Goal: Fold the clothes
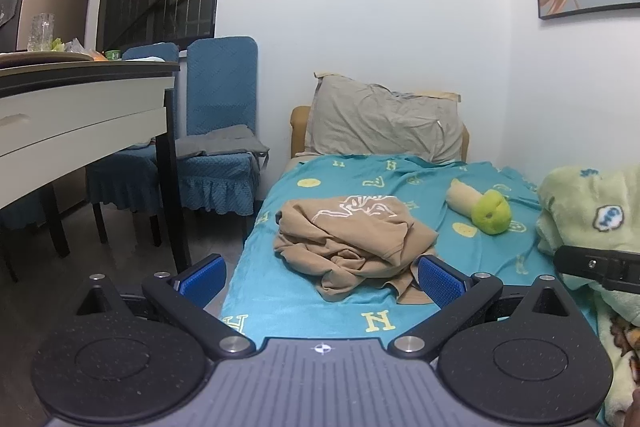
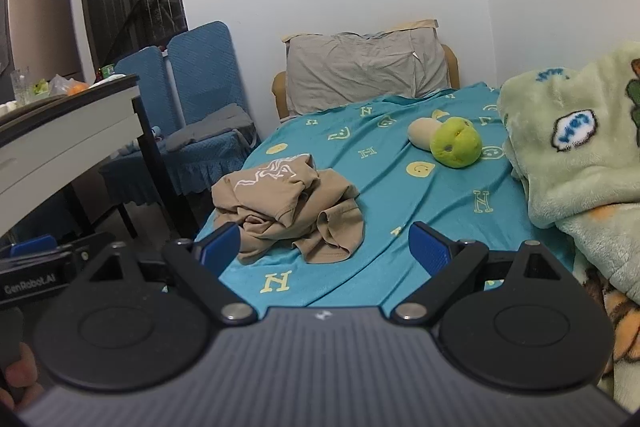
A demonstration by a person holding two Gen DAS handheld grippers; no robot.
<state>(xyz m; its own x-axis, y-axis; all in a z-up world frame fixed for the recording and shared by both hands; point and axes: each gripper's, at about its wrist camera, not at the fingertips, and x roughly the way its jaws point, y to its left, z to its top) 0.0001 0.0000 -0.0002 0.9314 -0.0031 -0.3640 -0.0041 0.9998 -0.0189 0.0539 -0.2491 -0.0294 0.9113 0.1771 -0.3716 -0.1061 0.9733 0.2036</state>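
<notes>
A crumpled tan garment (image 1: 352, 239) with a white line print lies in a heap on the teal bedsheet (image 1: 360, 311), near the bed's left edge; it also shows in the right wrist view as the tan garment (image 2: 288, 207). My left gripper (image 1: 320, 277) hovers just short of the heap, wide open, blue pads (image 1: 438, 281) empty. Over the near part of the teal sheet (image 2: 400, 211), the right gripper (image 2: 326, 249) is open too, with nothing between its pads. Each gripper shows at the edge of the other's view: the right gripper (image 1: 600, 267), the left gripper (image 2: 44, 259).
A green plush toy (image 2: 454, 143) lies mid-bed, a grey pillow (image 2: 364, 67) at the head. A fluffy pale green blanket (image 2: 580, 155) is piled along the right side. Left of the bed stand a white table (image 1: 80, 115) and blue covered chairs (image 1: 216, 131).
</notes>
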